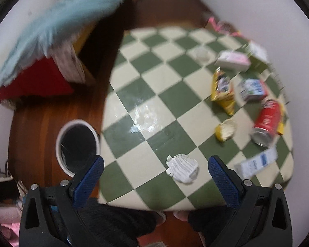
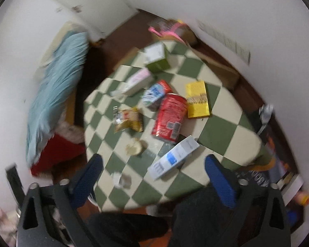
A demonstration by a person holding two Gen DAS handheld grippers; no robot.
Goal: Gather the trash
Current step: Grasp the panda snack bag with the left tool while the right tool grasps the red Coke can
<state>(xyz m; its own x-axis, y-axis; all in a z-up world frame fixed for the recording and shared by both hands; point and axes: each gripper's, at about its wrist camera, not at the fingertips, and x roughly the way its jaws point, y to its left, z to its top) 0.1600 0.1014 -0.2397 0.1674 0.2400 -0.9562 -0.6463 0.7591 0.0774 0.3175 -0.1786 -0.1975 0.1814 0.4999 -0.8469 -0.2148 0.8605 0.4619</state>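
Hovering above the near edge of the checkered worktop (image 1: 134, 94), the left tool (image 1: 155, 169) has its blue fingers spread wide and empty, with a crumpled white paper wad (image 1: 182, 169) lying between them in its view. That wad sits alone near the front, so it looks like the likeliest first pick. The white-rimmed bin (image 1: 77, 145) stands on the wooden floor just beside the worktop's left side, close to this tool's left finger, which would keep the carry short.

The right tool (image 2: 153, 175) also hangs over the near edge, fingers apart and holding nothing, tilted downward toward the clutter. In front of it lies a white and blue carton (image 2: 173, 157), and beyond that a red can (image 2: 169, 117) on its side, touching a yellow box (image 2: 196, 99). A yellow snack bag (image 2: 128, 119) and a crumpled yellow wrapper (image 2: 135, 147) rest apart to the left. The trash clusters on the worktop's right half, within this tool's reach. Both views are motion-blurred.
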